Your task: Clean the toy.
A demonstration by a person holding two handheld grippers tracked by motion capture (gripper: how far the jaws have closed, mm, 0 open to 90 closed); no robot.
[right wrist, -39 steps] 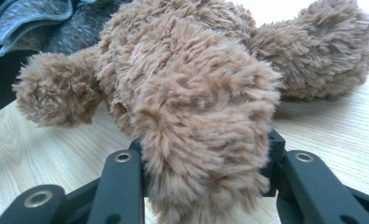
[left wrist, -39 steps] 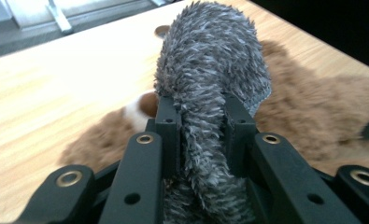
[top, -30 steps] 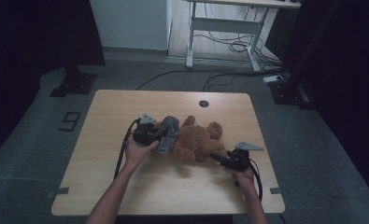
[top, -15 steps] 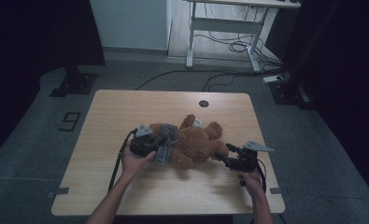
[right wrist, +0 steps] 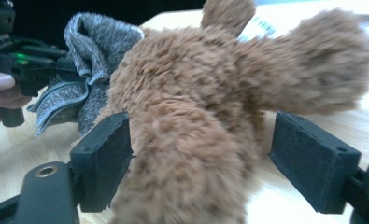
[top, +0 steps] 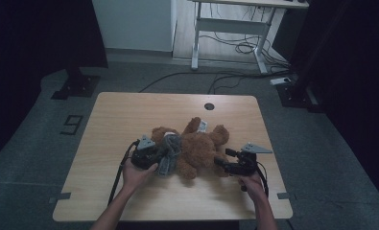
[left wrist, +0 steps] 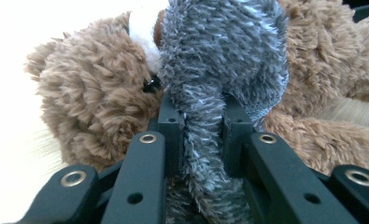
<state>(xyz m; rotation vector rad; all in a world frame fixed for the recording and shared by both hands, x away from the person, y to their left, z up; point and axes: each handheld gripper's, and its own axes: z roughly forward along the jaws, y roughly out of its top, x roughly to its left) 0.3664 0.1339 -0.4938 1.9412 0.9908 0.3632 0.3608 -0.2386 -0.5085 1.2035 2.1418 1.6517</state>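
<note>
A brown teddy bear [top: 200, 148] lies mid-table [top: 129, 115], a grey scarf [top: 170, 152] at its left end. The left gripper [left wrist: 202, 135] is clamped on the scarf. The right gripper [right wrist: 198, 158] is spread wide around the bear's leg at the right.

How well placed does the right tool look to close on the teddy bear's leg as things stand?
Probably well placed: the right tool is open, its jaws standing either side of the teddy bear's leg, with nothing between them and the fur.
</note>
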